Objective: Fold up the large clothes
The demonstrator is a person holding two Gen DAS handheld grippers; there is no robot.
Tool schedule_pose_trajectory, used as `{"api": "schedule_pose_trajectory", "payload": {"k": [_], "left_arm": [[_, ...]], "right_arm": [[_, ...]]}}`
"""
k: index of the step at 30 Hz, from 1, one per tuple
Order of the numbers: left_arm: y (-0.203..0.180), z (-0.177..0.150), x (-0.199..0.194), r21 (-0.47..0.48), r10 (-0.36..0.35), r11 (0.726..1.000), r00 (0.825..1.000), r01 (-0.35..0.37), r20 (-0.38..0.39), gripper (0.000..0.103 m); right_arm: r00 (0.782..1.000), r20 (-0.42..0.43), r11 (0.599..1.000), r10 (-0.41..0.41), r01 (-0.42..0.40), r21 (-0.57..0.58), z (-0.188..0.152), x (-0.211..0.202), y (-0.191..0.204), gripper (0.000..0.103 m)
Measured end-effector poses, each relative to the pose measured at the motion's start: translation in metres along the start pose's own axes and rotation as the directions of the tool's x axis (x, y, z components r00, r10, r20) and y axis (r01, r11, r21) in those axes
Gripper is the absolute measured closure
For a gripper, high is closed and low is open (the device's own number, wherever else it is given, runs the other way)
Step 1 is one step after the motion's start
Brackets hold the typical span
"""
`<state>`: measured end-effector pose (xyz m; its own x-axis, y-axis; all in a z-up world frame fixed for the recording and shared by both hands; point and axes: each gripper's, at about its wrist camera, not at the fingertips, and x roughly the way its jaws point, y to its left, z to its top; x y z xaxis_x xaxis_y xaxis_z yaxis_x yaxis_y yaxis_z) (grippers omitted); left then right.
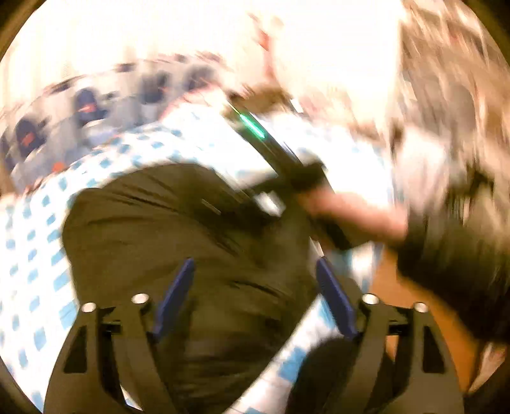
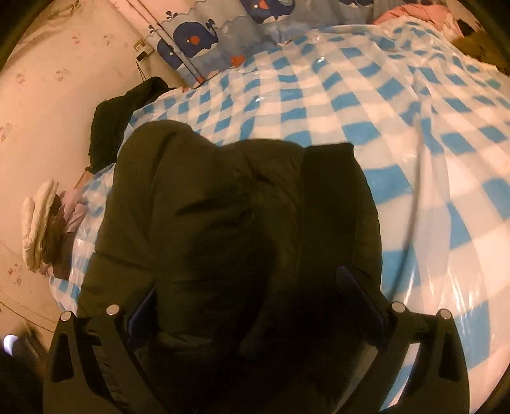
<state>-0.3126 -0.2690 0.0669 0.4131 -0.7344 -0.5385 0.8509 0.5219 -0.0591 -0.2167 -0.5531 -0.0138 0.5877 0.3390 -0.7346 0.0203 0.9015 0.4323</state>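
Note:
A large dark olive jacket (image 2: 223, 203) lies on a bed covered by a blue-and-white checked sheet (image 2: 398, 133). In the left wrist view, which is blurred, the jacket (image 1: 165, 229) fills the middle. My left gripper (image 1: 255, 286) is open above the jacket, its blue pads (image 1: 177, 296) spread wide with nothing between them. My right gripper (image 2: 248, 296) is open over the jacket's near edge, with the dark cloth bulging between its fingers (image 2: 360, 296). In the left wrist view the right gripper's body (image 1: 287, 165) and the hand holding it show beyond the jacket.
A whale-print curtain (image 2: 204, 41) hangs at the far side of the bed. Another dark garment (image 2: 114, 121) lies at the bed's left edge. A stack of folded clothes (image 2: 47, 223) sits at the left. Pink cloth (image 2: 424, 12) lies at the far right corner.

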Motion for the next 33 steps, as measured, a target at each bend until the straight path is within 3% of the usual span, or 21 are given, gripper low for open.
{"api": "schedule_pose_trajectory", "payload": {"k": [3, 5, 8, 10, 12, 15, 16, 17, 18, 19, 20, 22, 24, 25, 26, 29, 33], "left_arm": [[0.064, 0.026, 0.003, -0.202, 0.045, 0.979, 0.995, -0.026, 0.087, 0.016], [0.103, 0.034, 0.038, -0.316, 0.022, 0.949, 0.997, 0.001, 0.070, 0.016], [0.116, 0.011, 0.114, -0.318, -0.014, 0.948, 0.993, -0.024, -0.116, 0.016], [0.107, -0.003, 0.131, -0.272, 0.028, 0.960, 0.991, -0.063, -0.128, 0.016], [0.096, -0.005, 0.131, -0.220, 0.064, 0.971, 0.991, -0.089, -0.117, 0.016], [0.095, -0.003, 0.135, -0.210, 0.071, 0.973, 0.990, -0.096, -0.122, 0.014], [0.096, -0.003, 0.135, -0.211, 0.075, 0.972, 0.989, -0.101, -0.127, 0.014], [0.093, -0.002, 0.135, -0.205, 0.083, 0.973, 0.988, -0.109, -0.132, 0.014], [0.087, -0.002, 0.133, -0.197, 0.090, 0.974, 0.987, -0.115, -0.133, 0.014], [0.086, -0.002, 0.131, -0.186, 0.099, 0.975, 0.986, -0.123, -0.133, 0.014], [0.082, 0.001, 0.126, -0.181, 0.099, 0.976, 0.987, -0.121, -0.127, 0.014], [0.083, 0.004, 0.116, -0.194, 0.090, 0.975, 0.991, -0.107, -0.099, 0.014], [0.092, 0.001, 0.112, -0.238, 0.062, 0.968, 0.995, -0.079, -0.076, 0.014], [0.102, -0.001, 0.114, -0.272, 0.041, 0.960, 0.997, -0.059, -0.069, 0.014], [0.113, -0.002, 0.119, -0.296, 0.030, 0.954, 0.997, -0.050, -0.070, 0.014], [0.130, -0.007, 0.142, -0.286, 0.042, 0.956, 0.997, -0.060, -0.069, 0.013], [0.149, -0.019, 0.163, -0.304, 0.038, 0.951, 0.996, -0.061, -0.081, 0.012]], "right_arm": [[1.000, 0.014, 1.000, 0.013, -0.014, 0.024, -0.008, -0.005, -0.002, 0.007], [0.999, 0.020, 0.998, 0.036, -0.037, 0.059, -0.007, -0.003, -0.009, 0.007], [0.995, 0.008, 0.984, 0.096, -0.096, 0.150, -0.010, -0.004, -0.032, 0.007], [0.995, 0.011, 0.979, 0.098, -0.099, 0.180, -0.005, -0.016, -0.035, 0.007], [0.999, 0.044, 0.988, 0.026, -0.033, 0.148, 0.007, -0.039, -0.019, 0.007], [0.979, 0.171, 0.988, 0.111, -0.127, 0.088, 0.035, -0.077, 0.020, 0.007], [0.963, 0.207, 0.980, 0.171, -0.189, 0.067, 0.042, -0.084, 0.032, 0.007], [0.929, 0.221, 0.948, 0.296, -0.315, 0.052, 0.052, -0.084, 0.044, 0.007], [0.912, 0.201, 0.924, 0.359, -0.378, 0.065, 0.059, -0.074, 0.050, 0.007], [0.910, 0.174, 0.917, 0.375, -0.392, 0.074, 0.064, -0.061, 0.053, 0.007], [0.926, 0.140, 0.928, 0.351, -0.364, 0.076, 0.068, -0.040, 0.054, 0.007], [0.971, 0.086, 0.969, 0.223, -0.230, 0.093, 0.067, 0.012, 0.038, 0.007], [0.961, 0.064, 0.944, 0.268, -0.275, 0.183, 0.057, 0.054, 0.004, 0.007], [0.935, 0.107, 0.907, 0.337, -0.353, 0.229, 0.051, 0.072, -0.016, 0.007], [0.926, 0.136, 0.899, 0.353, -0.376, 0.227, 0.049, 0.077, -0.024, 0.008], [0.943, 0.158, 0.923, 0.294, -0.323, 0.210, 0.057, 0.099, -0.033, 0.015], [0.950, 0.142, 0.928, 0.278, -0.304, 0.215, 0.062, 0.122, -0.036, 0.015]]}}
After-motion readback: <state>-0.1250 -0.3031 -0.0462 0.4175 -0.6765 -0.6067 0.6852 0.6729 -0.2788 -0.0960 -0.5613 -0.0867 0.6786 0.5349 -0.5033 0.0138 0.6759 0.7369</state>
